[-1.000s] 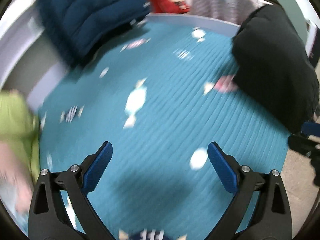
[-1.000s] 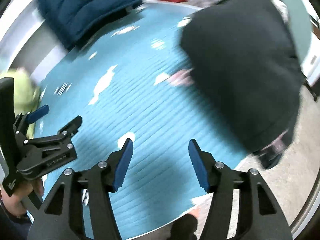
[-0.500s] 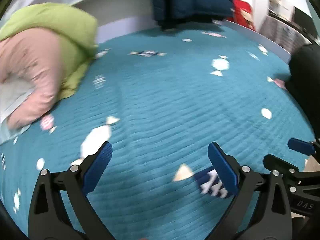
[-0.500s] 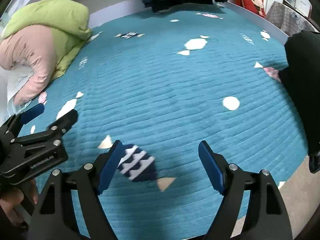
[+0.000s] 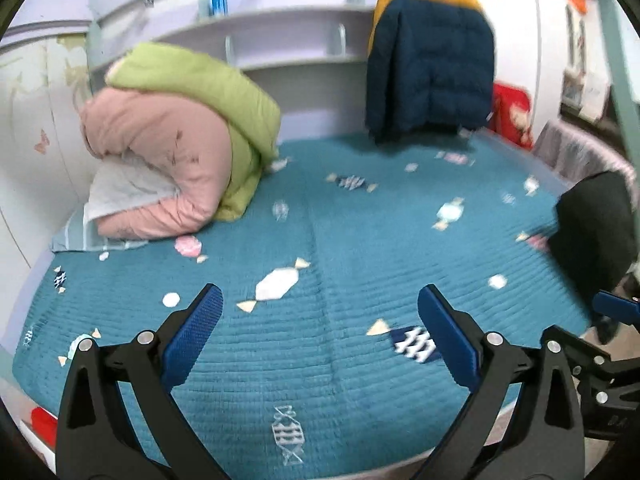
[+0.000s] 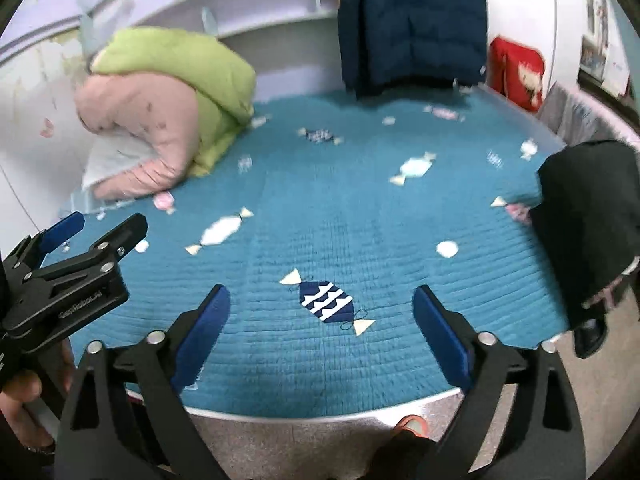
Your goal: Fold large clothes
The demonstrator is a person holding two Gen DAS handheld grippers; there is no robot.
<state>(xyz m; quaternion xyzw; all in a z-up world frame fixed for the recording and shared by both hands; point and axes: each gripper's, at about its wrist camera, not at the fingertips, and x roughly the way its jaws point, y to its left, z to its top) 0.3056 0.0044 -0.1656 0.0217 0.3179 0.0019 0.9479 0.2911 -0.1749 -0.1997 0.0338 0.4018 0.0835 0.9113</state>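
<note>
A black garment [image 5: 596,228] lies bunched at the bed's right edge; it also shows in the right wrist view [image 6: 588,216], hanging over the edge. A navy and yellow puffer jacket [image 5: 430,72] hangs at the far end of the bed, also in the right wrist view [image 6: 412,24]. My left gripper [image 5: 320,320] is open and empty above the teal quilt [image 5: 340,240]. My right gripper [image 6: 320,320] is open and empty near the bed's front edge. Both are well short of either garment.
A folded pink and green duvet [image 5: 180,140] sits on a pillow at the far left. White shelves [image 5: 280,40] run behind the bed. A red cushion [image 5: 512,112] stands at the far right. The floor [image 6: 320,440] lies below the front edge.
Both grippers have drawn back and tilted up, so the whole bed and headboard shelves now show. The duvet and jacket sit farther off. Both grippers stay open.
</note>
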